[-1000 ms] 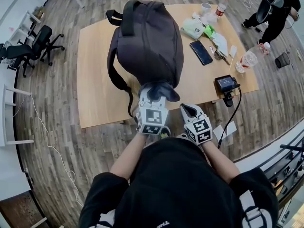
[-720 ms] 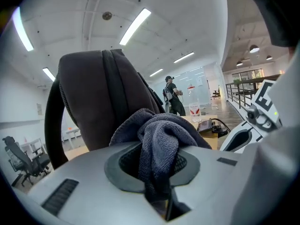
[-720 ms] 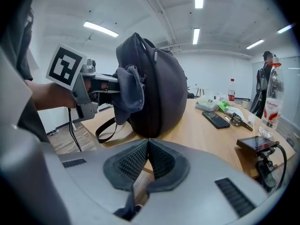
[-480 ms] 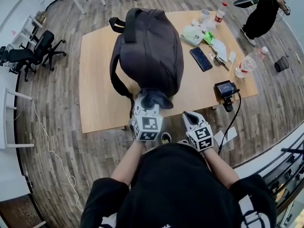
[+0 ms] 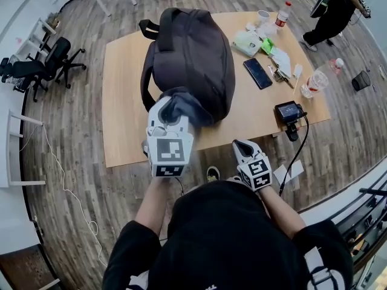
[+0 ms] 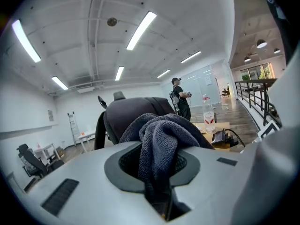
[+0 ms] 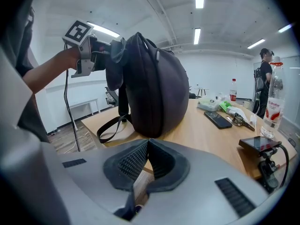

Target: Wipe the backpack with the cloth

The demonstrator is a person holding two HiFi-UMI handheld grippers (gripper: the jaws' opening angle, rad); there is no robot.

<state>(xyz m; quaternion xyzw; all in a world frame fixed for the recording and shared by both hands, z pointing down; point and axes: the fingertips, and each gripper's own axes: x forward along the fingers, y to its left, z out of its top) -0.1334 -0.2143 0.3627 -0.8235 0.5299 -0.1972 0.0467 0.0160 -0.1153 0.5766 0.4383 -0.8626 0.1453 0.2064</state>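
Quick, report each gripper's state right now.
Left gripper: closed on the grey cloth.
Right gripper: closed, nothing between its jaws.

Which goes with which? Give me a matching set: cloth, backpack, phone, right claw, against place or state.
1 cloth
2 backpack
3 phone
4 right claw

A shut, nothing in it
B lies flat on the table
C pinched in the left claw
D dark, bulky, mid-table

Pairs: 1-C, 2-D, 3-B, 4-A
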